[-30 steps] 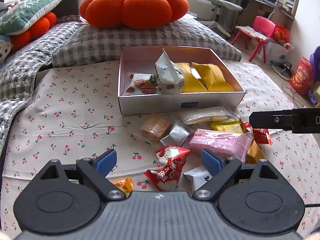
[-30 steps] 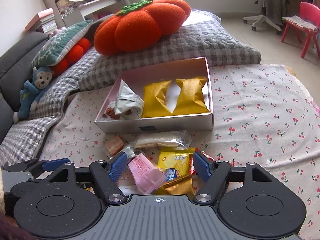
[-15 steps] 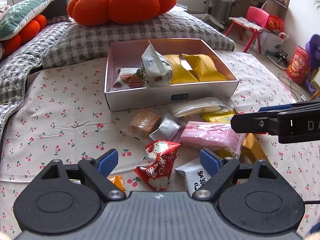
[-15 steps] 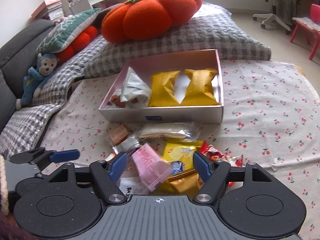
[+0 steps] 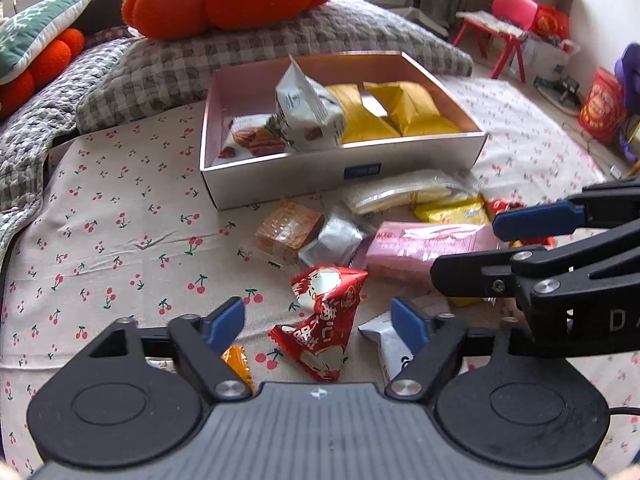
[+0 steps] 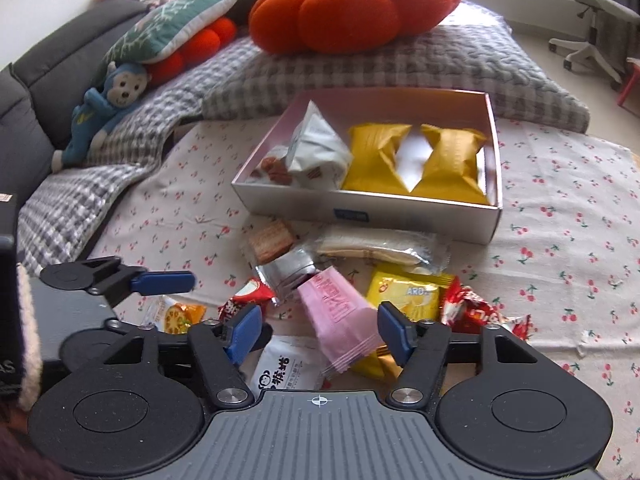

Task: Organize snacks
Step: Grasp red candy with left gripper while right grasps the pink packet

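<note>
A white open box (image 5: 280,184) on the cherry-print cloth holds two yellow packs (image 5: 404,112), a white pack (image 5: 308,114) and a small cookie pack. Loose snacks lie in front of it. My left gripper (image 5: 318,320) is open, its fingers either side of a red triangular pack (image 5: 326,320). My right gripper (image 6: 320,330) is open around the near end of a pink pack (image 6: 338,318), which also shows in the left wrist view (image 5: 416,246). The box shows in the right wrist view (image 6: 400,216) too.
Other loose snacks: a brown wafer (image 5: 288,230), silver pack (image 5: 334,242), long clear pack (image 5: 404,192), yellow pack (image 6: 408,290), white pack (image 6: 286,366), orange pack (image 6: 180,314). Grey checked pillows and an orange pumpkin cushion (image 6: 352,4) lie behind the box.
Both grippers have moved forward and lower toward the snack pile. The right gripper's fingers now flank the pink pack; the left gripper's flank the red pack.
</note>
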Available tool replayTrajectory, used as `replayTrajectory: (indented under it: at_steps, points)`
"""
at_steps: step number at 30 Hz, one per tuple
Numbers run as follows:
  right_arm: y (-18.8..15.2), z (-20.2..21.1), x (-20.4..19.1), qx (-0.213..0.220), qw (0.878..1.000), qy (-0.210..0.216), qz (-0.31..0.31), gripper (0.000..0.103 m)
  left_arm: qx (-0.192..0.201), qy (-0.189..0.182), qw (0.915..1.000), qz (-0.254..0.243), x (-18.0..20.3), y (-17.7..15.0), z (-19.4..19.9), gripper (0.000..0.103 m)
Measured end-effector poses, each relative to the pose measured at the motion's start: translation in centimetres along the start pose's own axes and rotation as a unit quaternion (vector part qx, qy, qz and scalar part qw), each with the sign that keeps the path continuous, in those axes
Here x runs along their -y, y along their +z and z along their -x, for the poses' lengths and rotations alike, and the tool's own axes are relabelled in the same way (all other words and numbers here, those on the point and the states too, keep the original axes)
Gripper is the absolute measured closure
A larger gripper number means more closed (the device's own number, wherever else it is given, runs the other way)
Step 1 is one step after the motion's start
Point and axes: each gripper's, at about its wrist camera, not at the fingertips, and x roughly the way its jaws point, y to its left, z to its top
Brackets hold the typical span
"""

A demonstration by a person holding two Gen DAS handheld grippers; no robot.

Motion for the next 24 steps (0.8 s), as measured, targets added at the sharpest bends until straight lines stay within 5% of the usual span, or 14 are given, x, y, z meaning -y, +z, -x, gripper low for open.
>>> replayTrajectory:
  at_steps: [10, 24]
  points:
    - [0.3, -1.2, 0.2, -0.002, 1.0, -0.014, 0.013, 0.044, -0.023, -0.01, 0.9995, 0.018, -0.7, -0.2, -1.0, 0.071]
    - [0.6, -2.6, -0.4, 0.006, 0.998, -0.02, 0.061, 0.041, 0.007, -0.024, 0.9898, 0.14, -5.9, -0.3, 1.5, 0.076]
